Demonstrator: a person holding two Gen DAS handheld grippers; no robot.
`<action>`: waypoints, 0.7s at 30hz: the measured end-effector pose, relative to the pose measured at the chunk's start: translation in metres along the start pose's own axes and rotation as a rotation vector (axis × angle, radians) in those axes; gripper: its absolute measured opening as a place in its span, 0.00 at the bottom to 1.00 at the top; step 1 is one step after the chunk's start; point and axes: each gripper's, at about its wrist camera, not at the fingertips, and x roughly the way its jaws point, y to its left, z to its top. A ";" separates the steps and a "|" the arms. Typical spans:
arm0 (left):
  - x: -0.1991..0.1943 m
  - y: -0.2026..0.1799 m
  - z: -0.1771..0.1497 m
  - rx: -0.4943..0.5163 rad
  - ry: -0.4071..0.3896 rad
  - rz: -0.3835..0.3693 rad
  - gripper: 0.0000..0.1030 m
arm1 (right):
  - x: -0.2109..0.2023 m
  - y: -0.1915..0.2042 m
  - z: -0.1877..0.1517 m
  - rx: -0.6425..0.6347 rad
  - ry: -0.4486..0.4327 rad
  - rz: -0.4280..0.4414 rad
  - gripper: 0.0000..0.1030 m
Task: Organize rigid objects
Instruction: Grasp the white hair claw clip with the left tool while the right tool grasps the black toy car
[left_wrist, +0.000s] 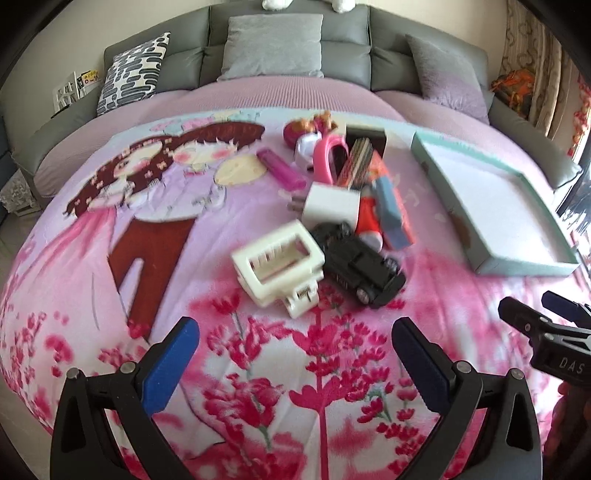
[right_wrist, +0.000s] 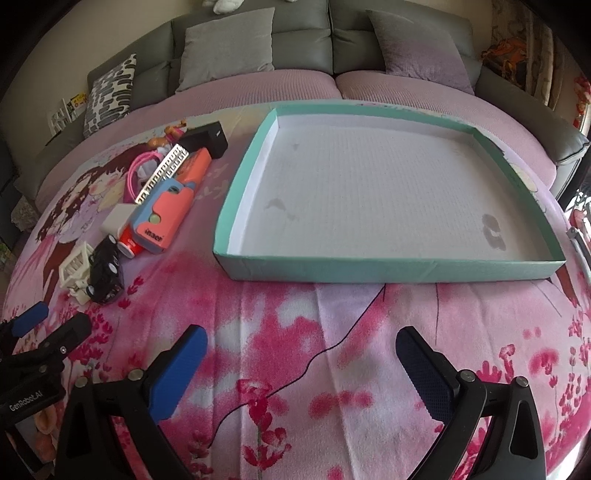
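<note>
Two grippers: both hover low over a bed with nothing held.
Left gripper: jaws spread wide and empty, pointing at the pile of small objects.
Right gripper: jaws spread wide and empty, pointing at the tray; in the left wrist view only its tip shows at the right edge.
Blanket: pink floral print with a cartoon couple, covering the bed.
Tray: shallow, teal-walled, white inside with a few dark stains, resting on the blanket to the right of the pile and apart from it.
Pile: a cream hair claw clip nearest the left gripper, touching a black toy car; behind them a white plug adapter, a coral-and-blue toy walkie-talkie and a red bottle.
Farther back: a purple lighter lying alone to the left, a pink ring-shaped item, a black box.
Background: grey headboard with cushions.
</note>
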 end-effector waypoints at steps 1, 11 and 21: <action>-0.005 0.002 0.003 -0.002 -0.014 0.001 1.00 | -0.008 0.000 0.005 0.003 -0.031 0.009 1.00; -0.005 0.027 0.024 -0.028 -0.007 0.041 1.00 | -0.035 0.060 0.042 -0.132 -0.119 0.162 1.00; 0.000 0.055 0.023 -0.079 0.016 0.041 1.00 | 0.004 0.117 0.025 -0.290 -0.010 0.228 0.96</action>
